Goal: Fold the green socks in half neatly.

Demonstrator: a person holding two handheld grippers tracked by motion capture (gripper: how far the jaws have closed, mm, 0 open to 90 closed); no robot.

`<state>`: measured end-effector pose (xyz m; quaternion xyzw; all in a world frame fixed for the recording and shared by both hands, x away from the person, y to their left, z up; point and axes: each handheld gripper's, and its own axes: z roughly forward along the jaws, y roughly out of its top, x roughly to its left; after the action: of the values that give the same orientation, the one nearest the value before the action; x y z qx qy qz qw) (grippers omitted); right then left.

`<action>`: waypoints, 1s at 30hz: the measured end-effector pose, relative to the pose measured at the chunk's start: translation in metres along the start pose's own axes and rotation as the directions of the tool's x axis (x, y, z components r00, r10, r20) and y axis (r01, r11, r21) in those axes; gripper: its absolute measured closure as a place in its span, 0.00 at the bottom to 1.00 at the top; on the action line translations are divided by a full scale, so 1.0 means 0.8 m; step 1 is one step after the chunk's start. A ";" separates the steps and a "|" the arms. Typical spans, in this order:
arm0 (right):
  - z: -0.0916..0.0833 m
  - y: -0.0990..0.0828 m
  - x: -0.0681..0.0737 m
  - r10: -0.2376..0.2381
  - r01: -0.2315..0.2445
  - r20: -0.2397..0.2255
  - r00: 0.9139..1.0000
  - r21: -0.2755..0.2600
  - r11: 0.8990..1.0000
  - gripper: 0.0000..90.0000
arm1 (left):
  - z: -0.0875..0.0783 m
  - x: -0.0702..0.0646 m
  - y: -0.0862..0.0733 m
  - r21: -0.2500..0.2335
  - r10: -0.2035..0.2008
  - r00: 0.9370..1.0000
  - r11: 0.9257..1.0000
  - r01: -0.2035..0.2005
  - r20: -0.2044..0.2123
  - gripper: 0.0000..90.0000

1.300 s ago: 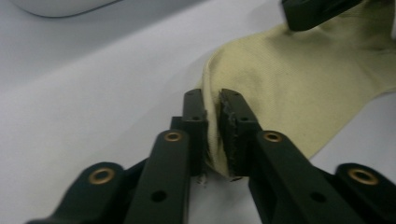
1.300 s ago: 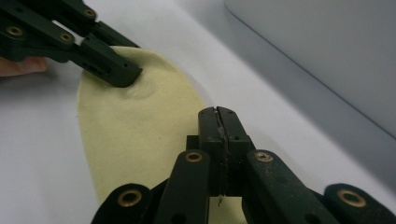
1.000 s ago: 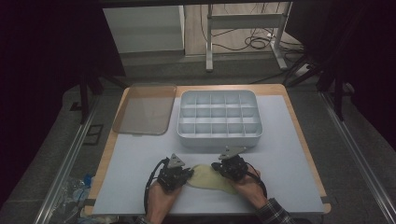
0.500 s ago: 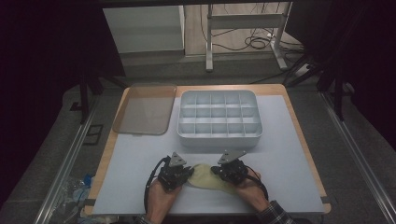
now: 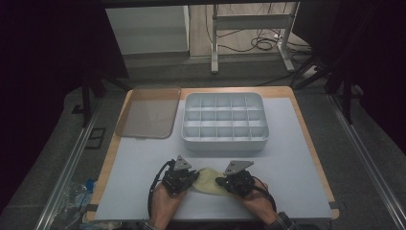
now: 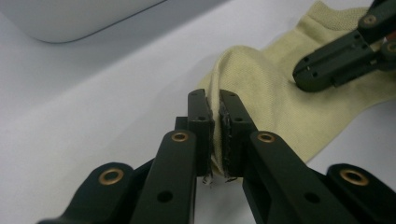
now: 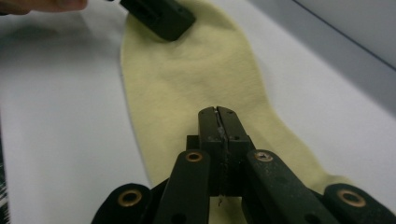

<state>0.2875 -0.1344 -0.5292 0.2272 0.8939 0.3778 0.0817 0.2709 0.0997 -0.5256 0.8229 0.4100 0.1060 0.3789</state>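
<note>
- Sock (image 5: 209, 180) flat on the near part of the white desk (image 5: 306, 158), pale yellow, lying straight between the two hands, well short of the box behind it.
- Left tongs (image 5: 193, 178) at the sock's left end: closed, with a raised fold of the fabric pinched between the pads; the left gripper view (image 6: 215, 122) shows the cloth puckered up and running down between them.
- That hand has not shifted over the last second; the grip looks settled rather than being adjusted.
- Right tongs (image 5: 221, 182) at the other end, jaws pressed together, and the right gripper view (image 7: 219, 122) looks down them over the length of the sock (image 7: 196, 84). The tips sit on the fabric, but I can't see whether any of it is caught between them.
- Compared with a second ago that gripper sits a touch lower and closer in, a small nudge and no more; the sock keeps the same outline.
- My read: at least the left end is gripped, so a fold or a lift is about to come, though nothing has left the desk yet.
- Far left, a clear tinted lid (image 5: 146, 112) lies flat, overhanging the wooden edge a little.
- Beside it to the right, the grey divided box (image 5: 225, 125) stands open, its compartments bare.
- Nothing lies between sock and box. The one thing to mind is the near wall of the box if the sock gets swung forward.
</note>
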 end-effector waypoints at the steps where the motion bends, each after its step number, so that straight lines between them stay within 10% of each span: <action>1: 0.000 0.000 0.000 0.000 0.000 0.000 1.000 0.000 1.000 0.99 | 0.000 0.000 0.000 0.000 0.000 1.000 1.000 0.000 0.000 0.94; 30: -0.006 -0.008 0.030 -0.035 0.036 -0.064 0.997 0.007 0.999 0.99 | -0.003 -0.003 0.007 0.009 0.008 1.000 1.000 -0.008 -0.009 0.93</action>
<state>0.2627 -0.1304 -0.5301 0.1994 0.9015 0.3796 0.0587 0.2712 0.0971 -0.5198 0.8256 0.4090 0.1093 0.3730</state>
